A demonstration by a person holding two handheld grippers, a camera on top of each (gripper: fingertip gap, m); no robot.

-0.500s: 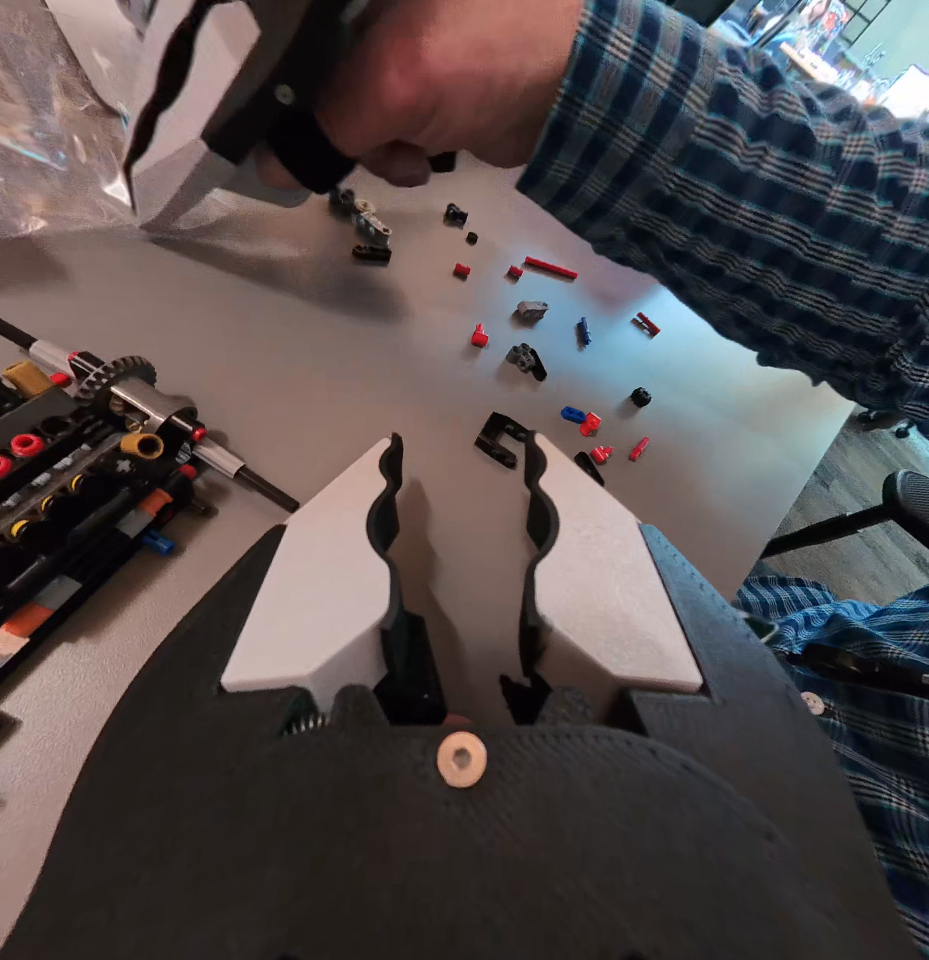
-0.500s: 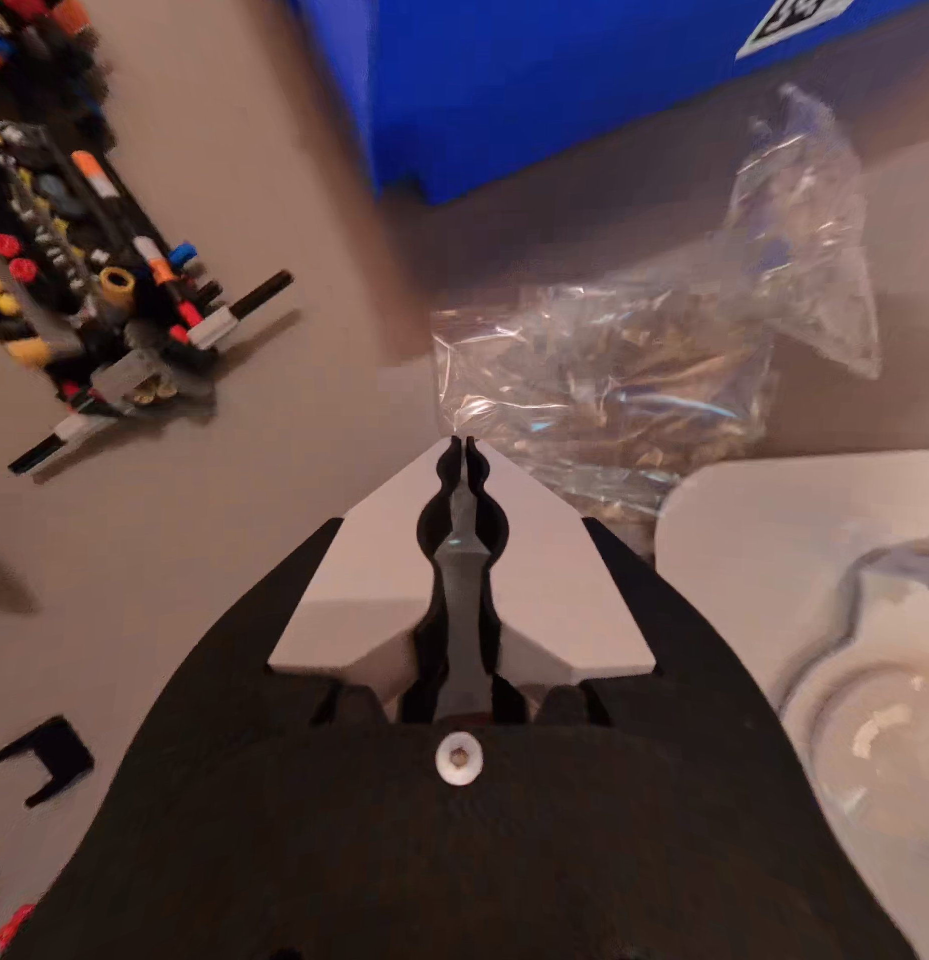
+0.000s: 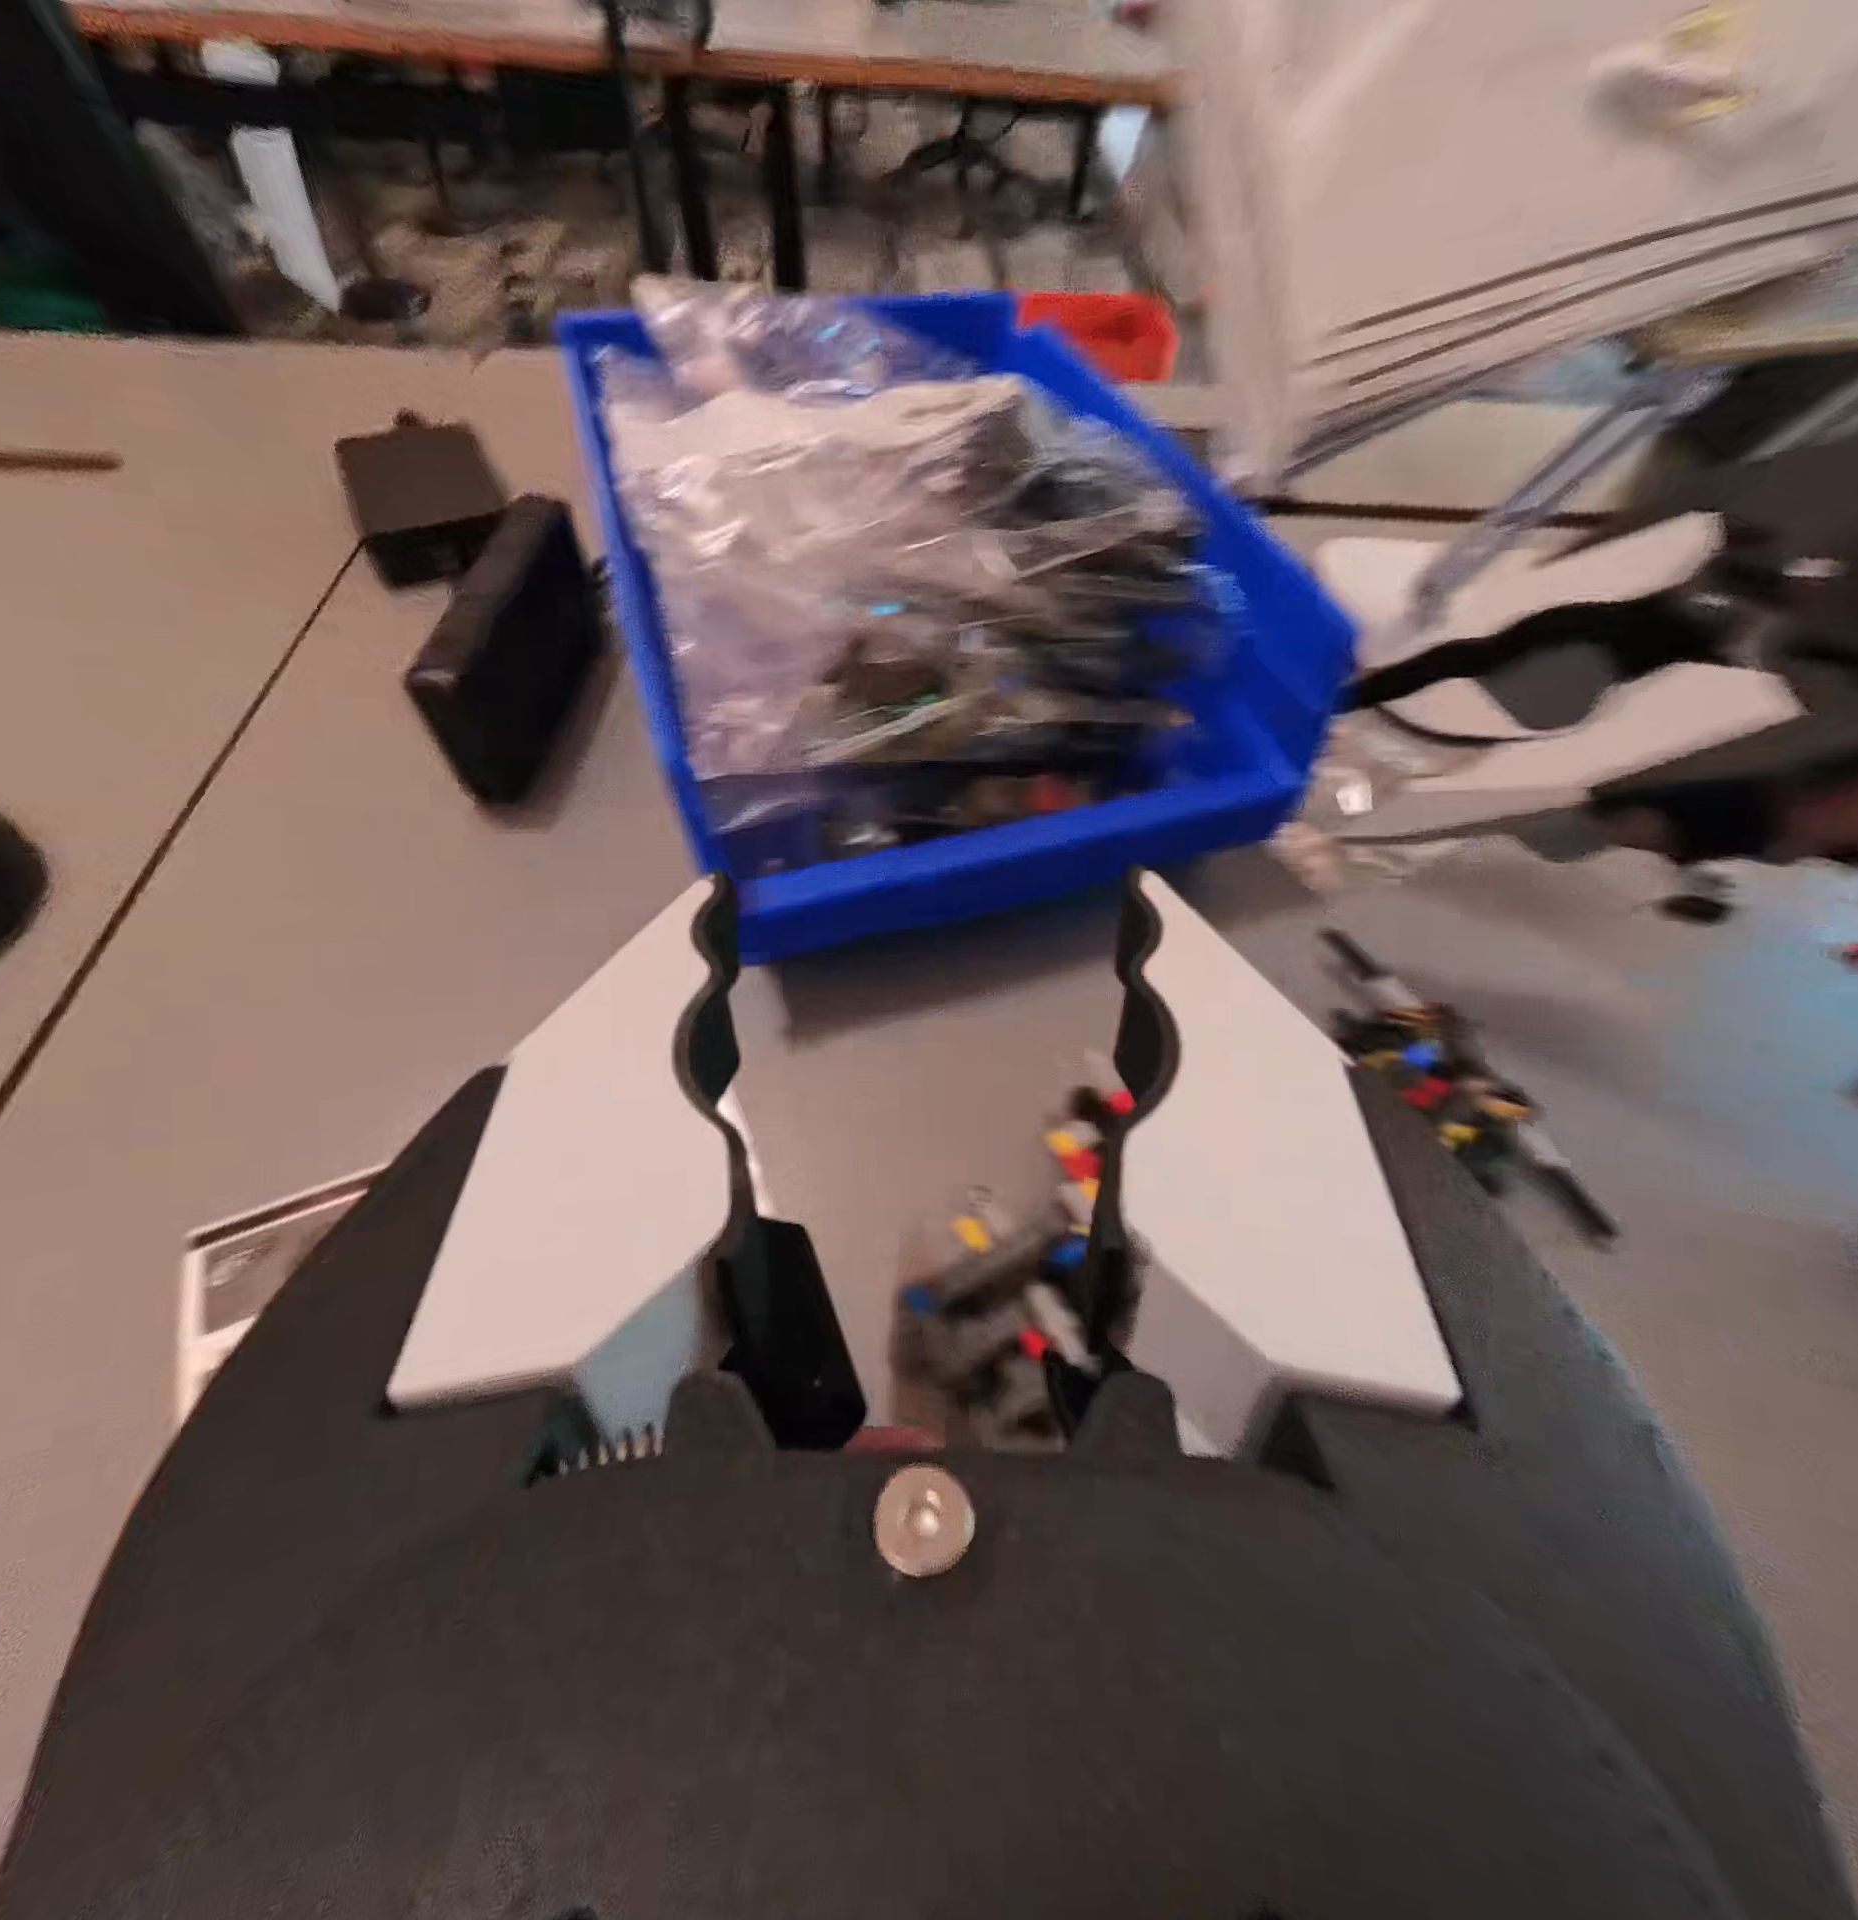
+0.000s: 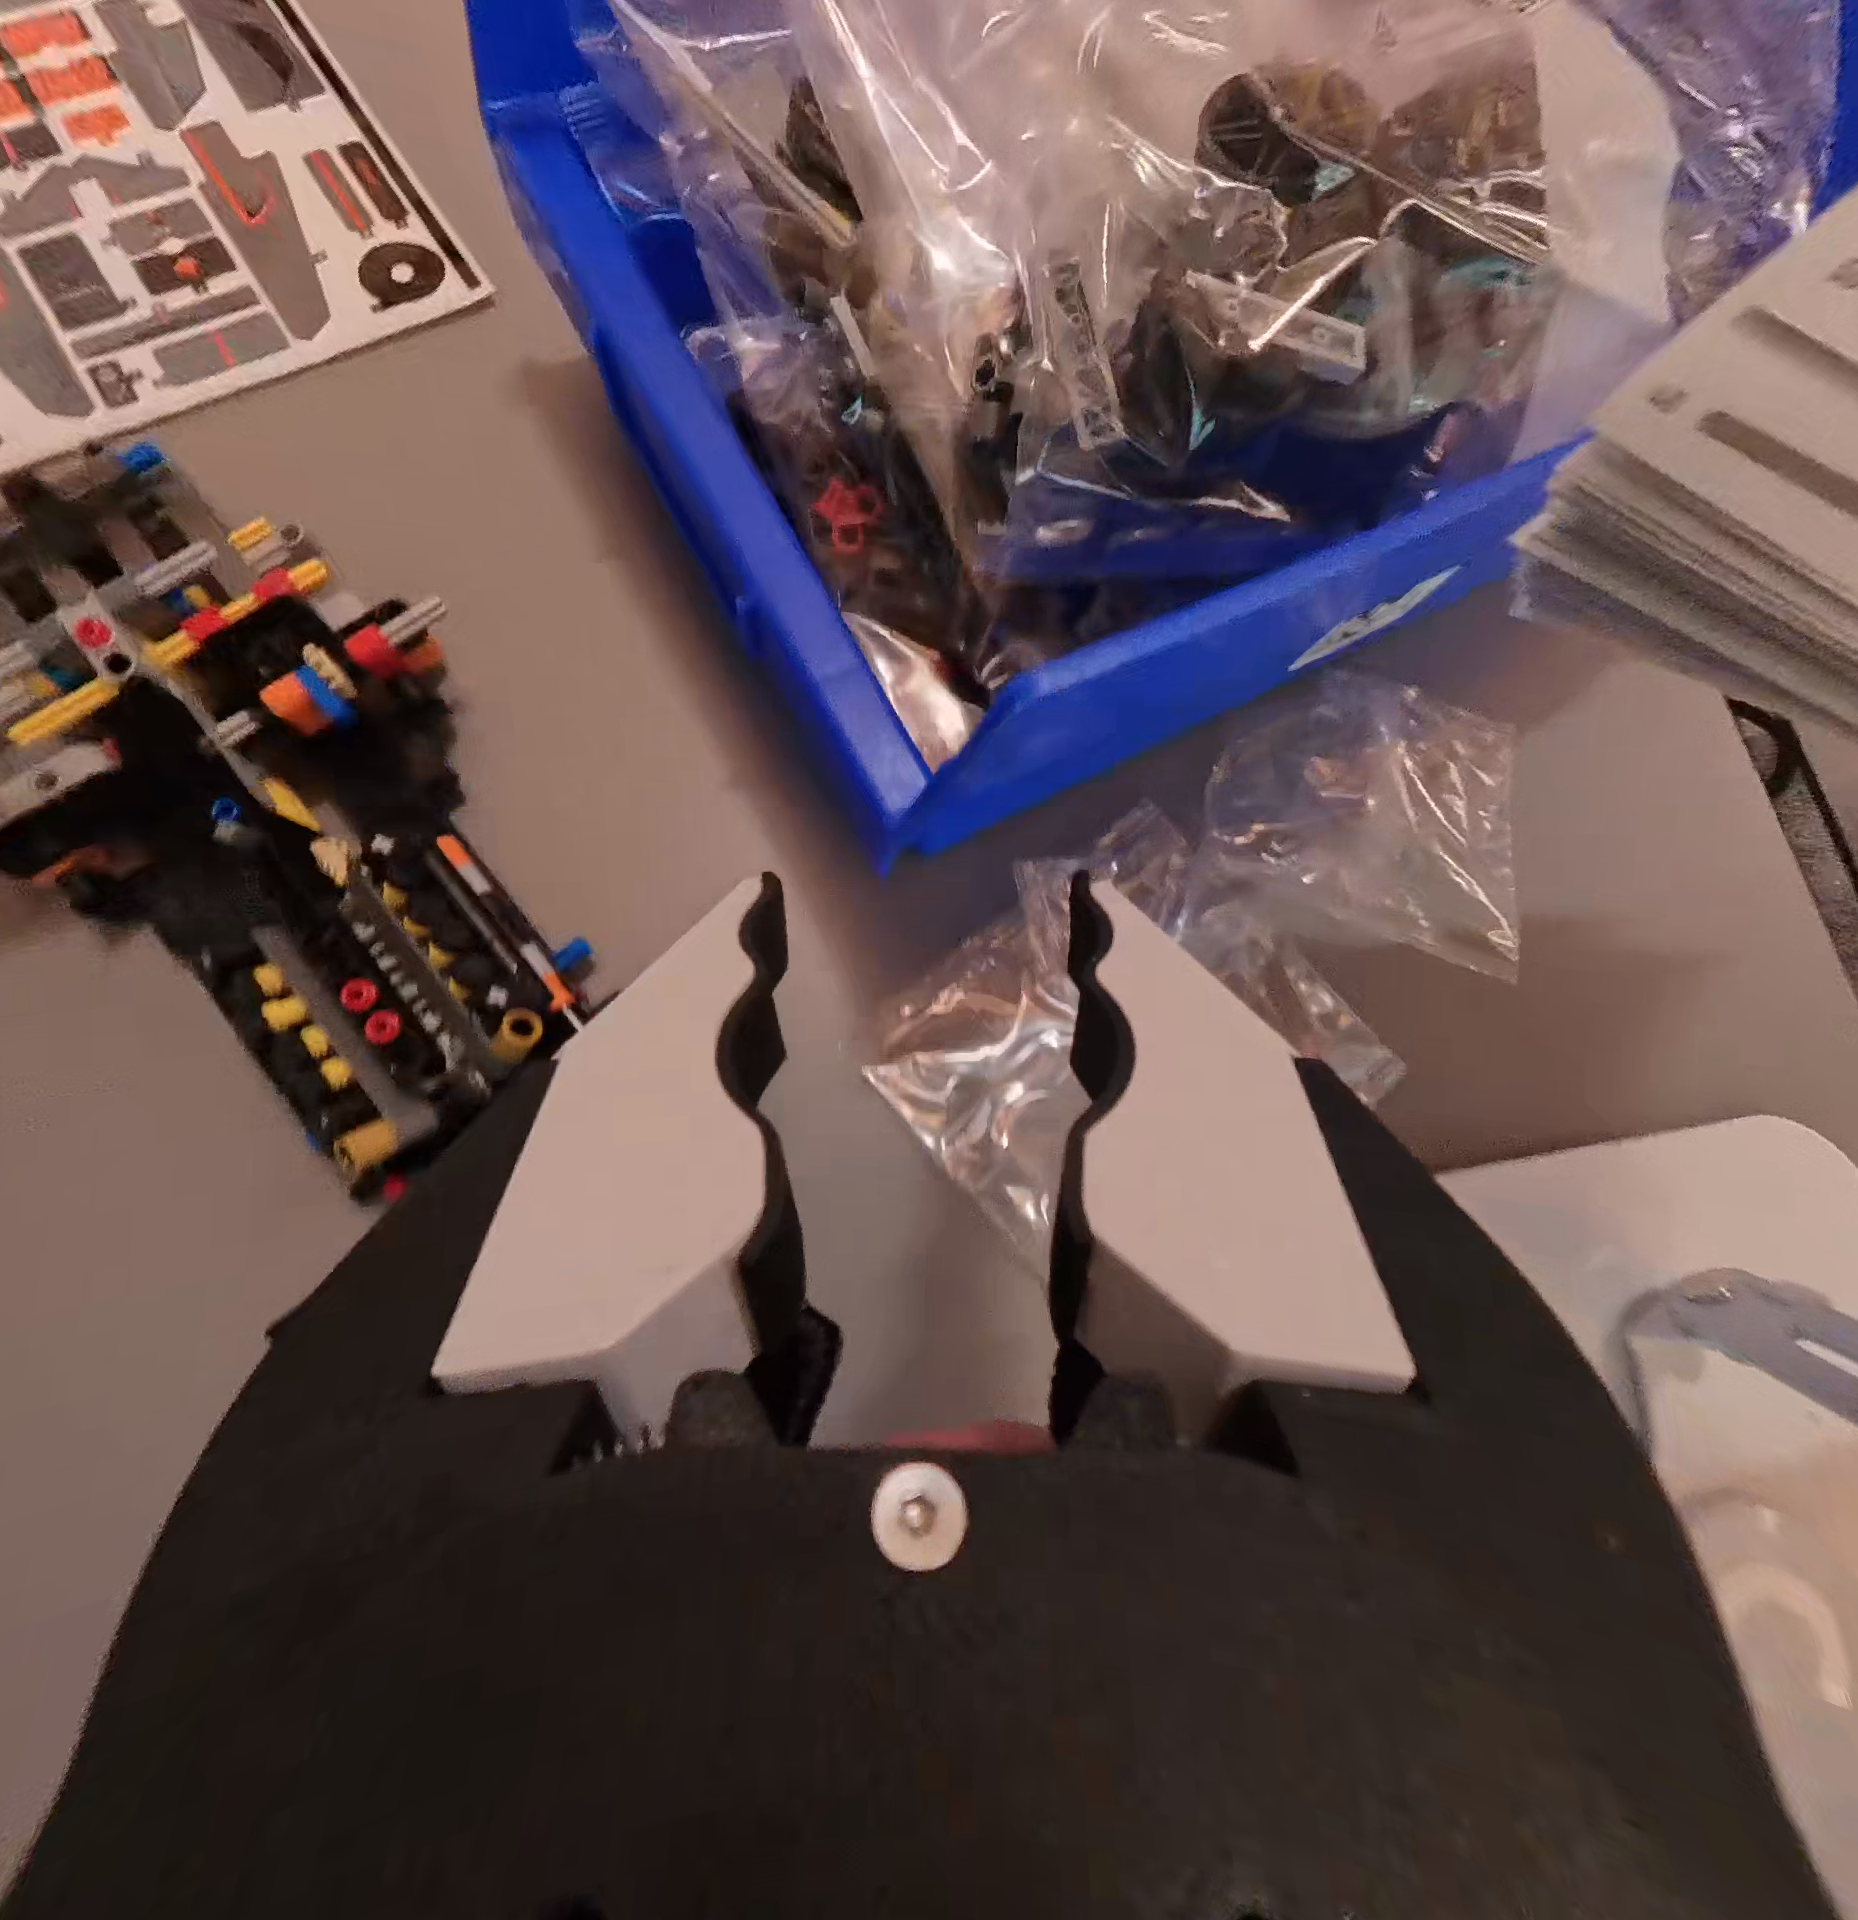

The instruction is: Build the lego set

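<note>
Right gripper [image 4: 920,925] now has its jaws spread apart with nothing between them; half a second ago they were pressed together; it hangs over the grey table [image 4: 634,499], tips just short of the near corner of the blue bin [image 4: 717,488]; view has swung so the bin's inside shows, where before only its outer wall did. Left gripper [image 3: 925,925] has jaws wide, wider than before, empty; it now faces the bin instead of the loose red and black pieces and the plaid sleeve; its view is motion-blurred.

Lego build [image 4: 281,831] lies flat on the table left of the right gripper, well apart from it; long black frame with yellow, red, blue and orange pins, grey beams at its far end; in the left view it shows blurred under and right of the left gripper. Sticker sheet [image 4: 177,197] far left, beyond the build; clear bags of parts [image 4: 1060,260] fill the bin; crumpled empty bags [image 4: 1320,862] lie just near of the bin, one edge between the right jaws; white tray [image 4: 1683,1299] near right; two black boxes [image 3: 489,623] left of the bin.
</note>
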